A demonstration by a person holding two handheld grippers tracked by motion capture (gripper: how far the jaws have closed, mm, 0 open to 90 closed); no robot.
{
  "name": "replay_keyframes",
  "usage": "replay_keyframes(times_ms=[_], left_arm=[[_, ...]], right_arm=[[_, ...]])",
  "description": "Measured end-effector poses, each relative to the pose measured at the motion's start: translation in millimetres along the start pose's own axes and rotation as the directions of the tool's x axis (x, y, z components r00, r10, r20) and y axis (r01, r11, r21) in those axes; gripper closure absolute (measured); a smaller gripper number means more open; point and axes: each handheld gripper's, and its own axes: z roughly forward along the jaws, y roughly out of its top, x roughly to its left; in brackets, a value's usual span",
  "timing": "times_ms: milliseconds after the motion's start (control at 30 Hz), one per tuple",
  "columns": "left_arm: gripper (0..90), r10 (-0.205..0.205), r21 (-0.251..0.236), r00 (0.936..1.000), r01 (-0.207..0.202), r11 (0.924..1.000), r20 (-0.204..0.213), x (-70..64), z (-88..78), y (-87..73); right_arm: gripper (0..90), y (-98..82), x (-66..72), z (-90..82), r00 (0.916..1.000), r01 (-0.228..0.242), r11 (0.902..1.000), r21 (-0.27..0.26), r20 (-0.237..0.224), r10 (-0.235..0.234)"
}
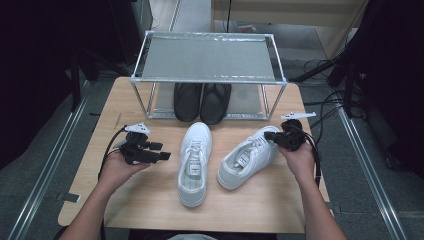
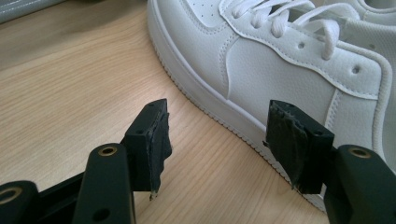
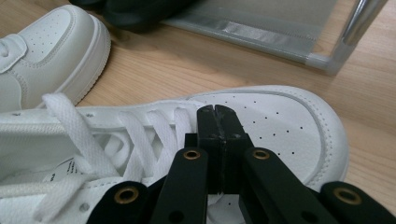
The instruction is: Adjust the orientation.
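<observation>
On the left side of the wooden table [image 1: 125,200] the person's left hand [image 1: 117,170] holds the left gripper [image 1: 161,156] low over the board, its jaws standing well apart with nothing between them. In the left gripper view those open jaws point at the side of the left white shoe [image 2: 289,70], one jaw tip very close to the sole edge; I cannot tell whether it touches.

That left white shoe [image 1: 195,162] lies straight, toe toward the rack [image 1: 207,55], in the middle of the table. Just beside it, the right white shoe [image 1: 248,157] lies turned at an angle, its toe pointing up and to the right. The two shoes are near each other but apart.

At the far side the metal rack stands with a pair of black shoes [image 1: 202,101] on its lower shelf.

On the right, the right hand [image 1: 300,159] holds the right gripper [image 1: 270,135] at the toe end of the angled shoe. In the right gripper view its jaws [image 3: 218,112] are pressed together over the laces and toe, with nothing seen between them
</observation>
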Motion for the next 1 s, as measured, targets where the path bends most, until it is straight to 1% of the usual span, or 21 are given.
replay_keyframes(times_ms=[33, 133, 167, 200, 300, 433, 567, 600, 633, 733, 767, 800, 867, 967, 1000], left_arm=[[40.0, -0.005, -0.001, 1.0, 0.005, 1.0, 0.003, -0.4, -0.2, -0.6], [40.0, -0.003, 0.003, 1.0, 0.003, 1.0, -0.004, -1.4, -0.9, -2.7], [40.0, -0.002, 0.0, 1.0, 0.002, 1.0, 0.001, -1.7, -1.1, -3.5], [39.9, 0.001, 0.003, 1.0, -0.001, 1.0, -0.005, -1.9, -1.7, -4.0], [39.8, -0.004, -0.003, 1.0, 0.004, 1.0, -0.005, -2.2, -2.9, -5.6], [39.8, -0.004, -0.009, 1.0, 0.004, 1.0, -0.007, -1.9, -4.4, -6.9], [39.7, 0.005, -0.009, 1.0, -0.005, 0.9999, -0.003, -3.2, -3.3, -6.4], [39.7, 0.008, -0.007, 1.0, -0.008, 0.9999, -0.002, -3.3, -2.9, -6.2], [39.7, 0.005, -0.008, 1.0, -0.005, 1.0, 0.001, -3.8, -2.1, -6.2], [39.7, 0.013, -0.009, 0.9999, -0.013, 0.9999, 0.0, -3.9, -2.3, -5.4], [39.7, 0.015, -0.013, 0.9999, -0.015, 0.9998, 0.0, -3.9, -2.9, -4.9], [39.6, 0.015, -0.02, 0.9999, -0.015, 0.9997, 0.003, -3.8, -3.0, -4.5], [39.5, 0.016, -0.023, 0.9999, -0.016, 0.9996, 0.002, -3.7, -2.8, -3.6], [39.5, 0.019, -0.022, 0.9998, -0.019, 0.9996, 0.006, -3.3, -1.0, -1.3], [39.5, 0.024, -0.023, 0.9997, -0.024, 0.9995, 0.006, -3.2, -0.4, -0.2]], right_arm=[[90.0, 1.3, 1.1, 1.6, 1.0, 0.003, 1.0, 0.0, -0.001, -0.003], [90.0, 4.6, 3.9, 6.3, 0.9999, 0.012, 0.9999, -0.002, -0.009, -0.012], [90.0, 5.4, 4.7, 7.6, 0.9999, 0.012, 0.9999, -0.003, -0.011, -0.012], [90.0, 6.4, 6.0, 9.3, 0.9997, 0.014, 0.9999, -0.005, -0.017, -0.014], [90.0, 8.7, 10.5, 15.2, 0.9991, 0.018, 0.9997, -0.013, -0.037, -0.018], [90.0, 13.2, 18.3, 21.1, 0.9982, 0.046, 0.9989, -0.004, -0.039, -0.046], [90.0, 16.3, 24.0, 26.3, 0.9967, 0.062, 0.9981, -0.002, -0.053, -0.062], [90.0, 16.7, 25.0, 27.0, 0.9966, 0.065, 0.9979, -0.001, -0.05, -0.065], [90.0, 17.1, 25.5, 27.0, 0.9967, 0.065, 0.9979, 0.0, -0.048, -0.065], [90.0, 18.1, 22.9, 23.9, 0.9973, 0.044, 0.999, -0.01, -0.058, -0.044], [90.0, 18.9, 23.6, 21.5, 0.9985, 0.045, 0.9989, -0.014, -0.031, -0.045], [90.0, 19.5, 24.1, 18.6, 0.9981, 0.06, 0.9978, -0.026, -0.01, -0.061], [90.0, 20.3, 22.9, 12.6, 0.9984, 0.048, 0.9979, -0.042, -0.027, -0.049], [90.0, 18.0, 20.2, 5.4, 0.9985, 0.054, 0.9975, -0.045, -0.007, -0.054], [90.0, 16.9, 18.8, 3.7, 0.9987, 0.05, 0.9977, -0.046, -0.007, -0.051]])
